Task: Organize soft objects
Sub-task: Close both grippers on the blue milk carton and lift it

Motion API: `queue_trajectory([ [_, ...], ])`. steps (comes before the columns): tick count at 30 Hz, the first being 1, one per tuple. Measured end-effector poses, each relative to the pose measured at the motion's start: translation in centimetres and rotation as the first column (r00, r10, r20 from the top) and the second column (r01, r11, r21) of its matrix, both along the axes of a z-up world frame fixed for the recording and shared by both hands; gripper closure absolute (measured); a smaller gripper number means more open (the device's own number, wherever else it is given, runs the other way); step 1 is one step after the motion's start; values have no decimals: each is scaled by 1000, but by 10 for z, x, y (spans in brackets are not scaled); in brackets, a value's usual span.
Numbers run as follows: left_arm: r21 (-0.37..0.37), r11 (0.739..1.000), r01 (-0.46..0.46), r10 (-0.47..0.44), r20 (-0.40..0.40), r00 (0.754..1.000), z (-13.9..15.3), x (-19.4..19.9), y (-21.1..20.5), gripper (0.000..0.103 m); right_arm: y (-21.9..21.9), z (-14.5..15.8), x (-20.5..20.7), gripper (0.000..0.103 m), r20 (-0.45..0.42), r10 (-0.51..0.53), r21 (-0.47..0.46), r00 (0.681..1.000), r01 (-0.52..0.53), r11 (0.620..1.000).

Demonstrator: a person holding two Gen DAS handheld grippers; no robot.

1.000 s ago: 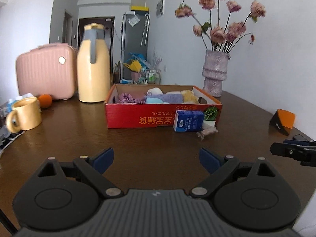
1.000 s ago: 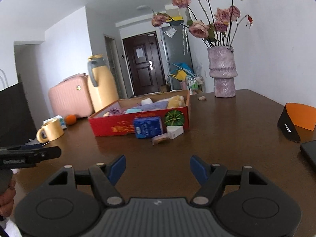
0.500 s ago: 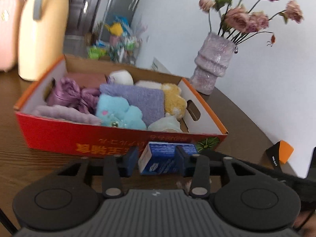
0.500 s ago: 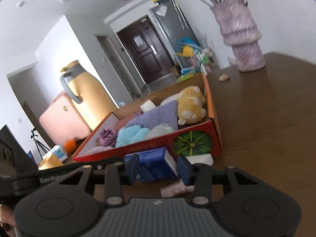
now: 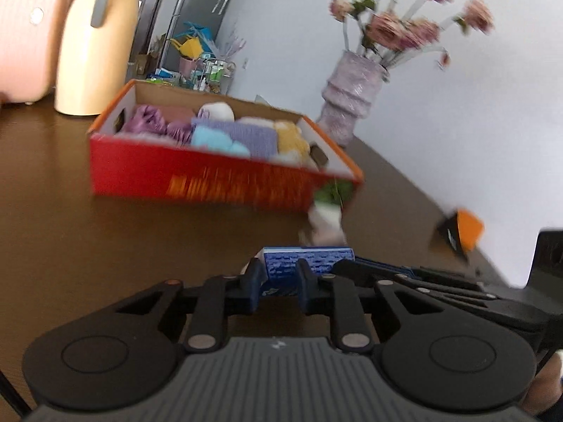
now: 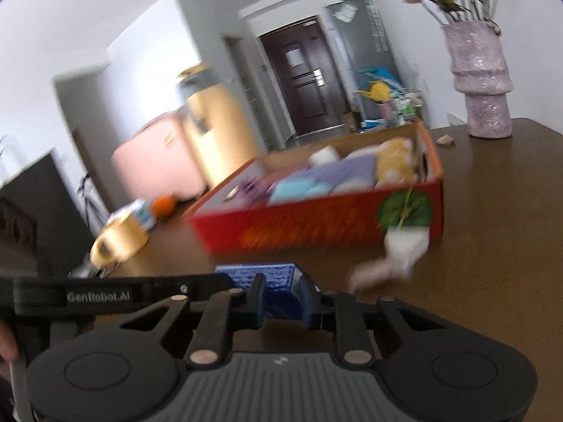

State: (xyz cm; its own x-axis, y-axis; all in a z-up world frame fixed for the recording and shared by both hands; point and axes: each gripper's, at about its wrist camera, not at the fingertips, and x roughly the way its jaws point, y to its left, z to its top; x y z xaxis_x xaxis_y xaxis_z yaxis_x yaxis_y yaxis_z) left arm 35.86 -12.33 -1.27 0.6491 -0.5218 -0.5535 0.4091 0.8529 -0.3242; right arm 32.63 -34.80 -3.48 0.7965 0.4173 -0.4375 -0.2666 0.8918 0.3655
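A blue patterned pack (image 5: pixel 309 260) sits low over the brown table, a little in front of the red cardboard box (image 5: pixel 211 179). My left gripper (image 5: pixel 279 283) has its jaws closing, the pads pressing on the pack's left end. In the right wrist view my right gripper (image 6: pixel 281 299) is also closing, pinching the same pack (image 6: pixel 260 276) at its right end. The box (image 6: pixel 316 225) holds soft things: purple cloth (image 5: pixel 147 123), a light blue plush (image 5: pixel 214 140), a lilac towel (image 5: pixel 253 137) and a yellow plush (image 5: pixel 292 140). The picture is motion-blurred.
A small white pot with a green plant (image 5: pixel 327 218) and a pale scrap (image 6: pixel 369 274) lie by the box's front corner. Behind stand a yellow jug (image 5: pixel 95 52), a pink case (image 5: pixel 24 35) and a vase (image 5: pixel 352 102). A yellow mug (image 6: pixel 116 239) is left, an orange-black object (image 5: pixel 461 232) right.
Both grippers went from wide open to narrow, moved forward and closed around the blue pack. The pack, earlier against the box front, now sits away from it between both grippers.
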Motion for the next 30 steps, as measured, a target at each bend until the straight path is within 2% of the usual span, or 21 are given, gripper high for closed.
queue_trajectory([
  [3,51,999,-1,0,22,1000,-6,-48,8,82,15,-10,-41,83,-22,23,-10,999,-23,1000],
  [6,26,1000,-8,9,-20,1000,-15,-81,17,82,24,-19,-76,79,-30,12,-23,999,-13,1000],
  [8,9,1000,10,-10,-54,999,-20,-97,20,81,23,-22,-91,73,-38,5,-6,999,-5,1000],
  [10,-7,997,73,-73,-84,994,-22,-109,17,81,19,-25,-98,73,-65,-73,-21,995,72,997],
  [11,-7,994,108,-108,-80,991,-21,-115,15,80,16,-26,-100,73,-67,-129,-42,989,126,991],
  [13,-10,991,131,-131,-38,991,-14,-125,16,73,9,-23,-108,73,-51,-212,-58,976,209,976],
  [15,-21,994,110,-110,8,994,-5,-125,24,67,-1,-19,-119,73,-41,-223,10,974,223,975],
  [17,-2,999,46,-46,40,998,-2,-112,30,66,-4,-17,-125,73,-46,-181,91,982,184,979],
  [19,24,999,33,-35,51,998,-5,-93,27,66,0,-21,-122,73,-76,-135,155,988,146,977],
  [21,17,998,58,-58,11,998,-13,-69,22,67,6,-26,-118,73,-104,-112,189,988,130,973],
  [24,-47,995,82,-87,-113,990,-30,-49,21,69,11,-34,-109,73,-135,-118,215,984,146,966],
  [27,-147,988,52,-82,-204,975,-39,-53,32,74,7,-40,-103,74,-159,-122,286,980,164,944],
  [30,-229,971,67,-126,-252,960,-42,-71,36,75,7,-41,-97,79,-146,-168,268,975,202,942],
])
